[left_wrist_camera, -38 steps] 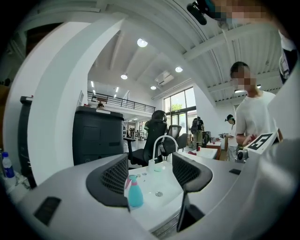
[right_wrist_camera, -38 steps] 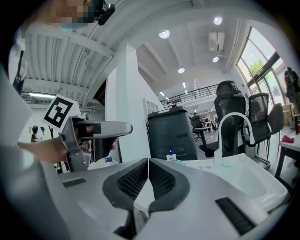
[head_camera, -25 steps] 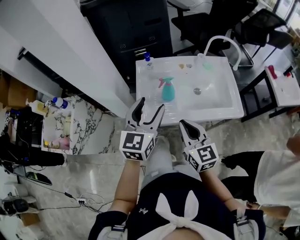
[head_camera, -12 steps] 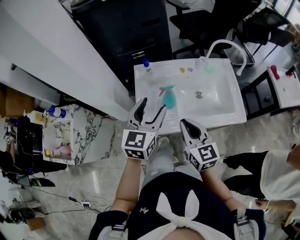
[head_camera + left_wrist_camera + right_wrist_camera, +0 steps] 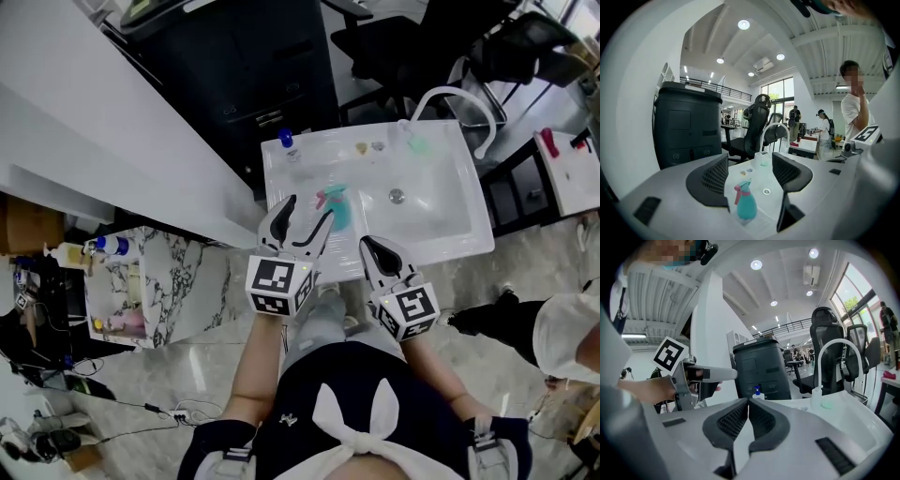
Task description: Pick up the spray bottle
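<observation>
Moved the left gripper (image 5: 306,214) up to the spray bottle (image 5: 337,208): earlier well short of it, now just at its 7 o'clock, jaws apart, framing without touching. Drew the sink (image 5: 441,220) nearer, toward 6 o'clock in the head view.

Bright, even indoor light throughout. In the left gripper view, round ceiling lamps (image 5: 744,24) burn as white spots and daylight floods through tall windows (image 5: 780,93) at the far end. The right gripper view has a blown-out window (image 5: 855,296) at its upper right. Both gripper views bulge with fisheye curving and fall to black at the corners. In the head view the white sink (image 5: 450,206) is nearly washed out and the spray bottle (image 5: 336,208) in it is smeared by motion blur. Shadows on the pale floor (image 5: 187,347) stay soft and faint
</observation>
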Tool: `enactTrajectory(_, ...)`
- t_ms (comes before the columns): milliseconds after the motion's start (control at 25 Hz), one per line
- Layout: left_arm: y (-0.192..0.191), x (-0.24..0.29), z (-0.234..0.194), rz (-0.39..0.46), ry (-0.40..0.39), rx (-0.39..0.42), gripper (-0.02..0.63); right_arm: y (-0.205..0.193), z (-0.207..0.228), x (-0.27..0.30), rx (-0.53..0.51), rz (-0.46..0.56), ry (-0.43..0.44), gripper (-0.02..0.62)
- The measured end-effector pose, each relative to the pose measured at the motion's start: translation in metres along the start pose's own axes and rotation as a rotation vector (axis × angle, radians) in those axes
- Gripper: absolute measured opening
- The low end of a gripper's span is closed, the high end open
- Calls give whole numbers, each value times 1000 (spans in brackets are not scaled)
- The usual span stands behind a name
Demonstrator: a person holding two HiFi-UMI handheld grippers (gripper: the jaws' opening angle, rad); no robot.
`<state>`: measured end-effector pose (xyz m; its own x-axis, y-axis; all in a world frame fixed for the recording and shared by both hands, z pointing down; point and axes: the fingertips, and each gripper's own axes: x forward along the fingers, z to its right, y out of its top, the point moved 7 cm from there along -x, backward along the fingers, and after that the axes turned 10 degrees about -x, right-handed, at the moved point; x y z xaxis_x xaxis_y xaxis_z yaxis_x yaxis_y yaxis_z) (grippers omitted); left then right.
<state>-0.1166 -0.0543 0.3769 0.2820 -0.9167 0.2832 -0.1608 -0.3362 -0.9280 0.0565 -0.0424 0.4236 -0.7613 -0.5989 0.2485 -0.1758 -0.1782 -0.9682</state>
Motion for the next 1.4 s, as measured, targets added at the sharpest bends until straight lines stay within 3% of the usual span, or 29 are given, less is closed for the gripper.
enactTrajectory(1400,-52,93,-44,-228,-182,-2,295,-6,36,56,34,-39,-162,26)
